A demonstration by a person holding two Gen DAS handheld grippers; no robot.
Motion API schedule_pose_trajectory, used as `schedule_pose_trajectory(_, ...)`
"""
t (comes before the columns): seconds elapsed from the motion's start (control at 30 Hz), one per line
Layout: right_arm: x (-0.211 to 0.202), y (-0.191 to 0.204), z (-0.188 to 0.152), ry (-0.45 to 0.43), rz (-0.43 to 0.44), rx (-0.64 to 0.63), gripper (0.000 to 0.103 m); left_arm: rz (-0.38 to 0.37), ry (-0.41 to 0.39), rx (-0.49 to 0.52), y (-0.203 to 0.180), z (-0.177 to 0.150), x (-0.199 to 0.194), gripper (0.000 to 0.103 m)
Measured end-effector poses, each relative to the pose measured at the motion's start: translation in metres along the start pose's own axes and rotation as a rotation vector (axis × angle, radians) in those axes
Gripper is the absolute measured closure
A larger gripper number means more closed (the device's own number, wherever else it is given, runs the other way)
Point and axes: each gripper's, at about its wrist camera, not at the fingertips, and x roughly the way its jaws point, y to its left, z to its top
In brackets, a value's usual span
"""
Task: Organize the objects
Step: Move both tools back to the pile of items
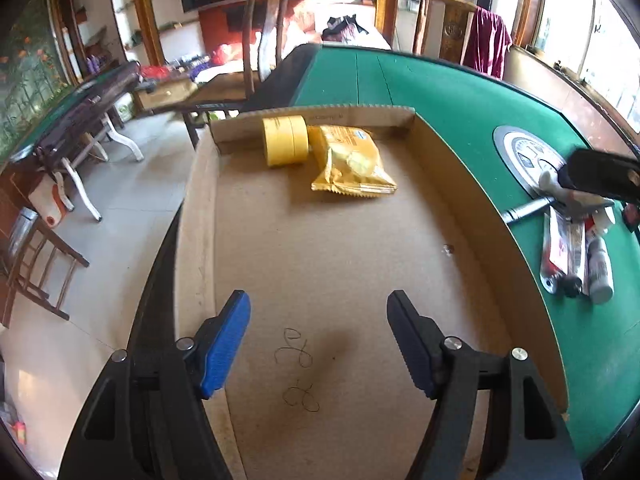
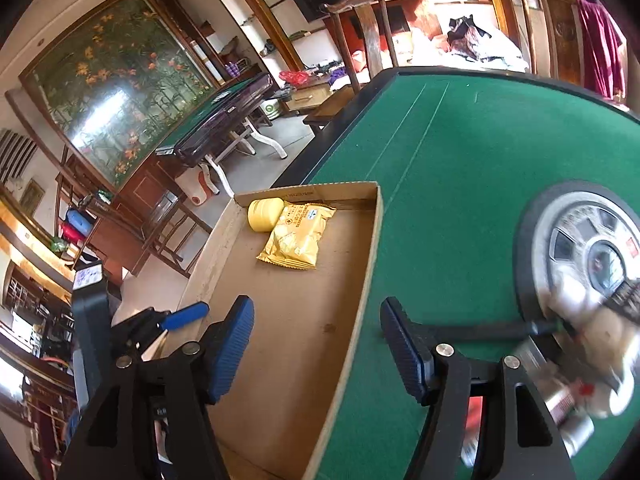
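A shallow cardboard tray [image 1: 472, 184] [image 2: 370, 248] lies on the green table [image 1: 460, 92] [image 2: 460, 160]. In its far corner stand a yellow tape roll [image 1: 285, 141] [image 2: 264, 214] and a yellow snack packet [image 1: 352, 160] [image 2: 294, 238]. My left gripper [image 1: 318, 344] is open and empty over the near part of the tray floor. My right gripper [image 2: 316, 350] is open and empty above the tray's right wall. Right of the tray, tubes and a small bottle [image 1: 576, 256] lie in a pile on the felt; they are blurred in the right wrist view [image 2: 580, 392].
A round dial panel [image 1: 528, 156] [image 2: 592, 252] is set in the table centre. Wooden chairs [image 1: 268, 28] [image 2: 368, 28] stand at the far edge. A second green table [image 2: 224, 108] stands on the floor to the left.
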Motion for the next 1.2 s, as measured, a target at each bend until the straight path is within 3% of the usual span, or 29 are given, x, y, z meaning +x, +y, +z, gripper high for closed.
schedule_pose_trajectory(0.2,-0.050,-0.027,-0.032,-0.068,0.007,-0.018,0.031,0.001,-0.139,-0.026,-0.013,-0.009,-0.047,0.031)
schedule_pose_trajectory(0.33,-0.075,-0.049,-0.051,-0.098,-0.063,-0.054,0.030,-0.116,-0.205,0.056,-0.057,-0.010,-0.071,0.021)
schedule_pose_trajectory(0.47,-0.090,-0.088,-0.072,-0.112,-0.106,-0.030,0.030,-0.170,-0.227,0.175,-0.117,-0.014,-0.072,0.021)
schedule_pose_trajectory(0.63,-0.106,-0.127,-0.087,-0.145,-0.108,0.035,0.030,-0.233,-0.189,0.254,-0.177,-0.016,-0.059,0.021)
schedule_pose_trajectory(0.9,-0.117,-0.149,-0.094,-0.170,-0.082,0.108,0.030,-0.266,-0.079,0.296,-0.216,-0.007,-0.020,0.022)
schedule_pose_trajectory(0.97,-0.122,-0.152,-0.097,-0.181,-0.071,0.129,0.030,-0.264,-0.055,0.305,-0.223,-0.003,-0.013,0.027)
schedule_pose_trajectory(1.0,-0.124,-0.156,-0.097,-0.187,-0.064,0.146,0.029,-0.260,-0.043,0.311,-0.227,-0.001,-0.009,0.037)
schedule_pose_trajectory(1.17,-0.129,-0.167,-0.098,-0.194,-0.021,0.214,0.027,-0.222,0.015,0.353,-0.241,0.000,0.009,0.042)
schedule_pose_trajectory(1.2,-0.129,-0.167,-0.099,-0.194,-0.017,0.215,0.027,-0.234,0.031,0.354,-0.242,-0.001,0.011,0.051)
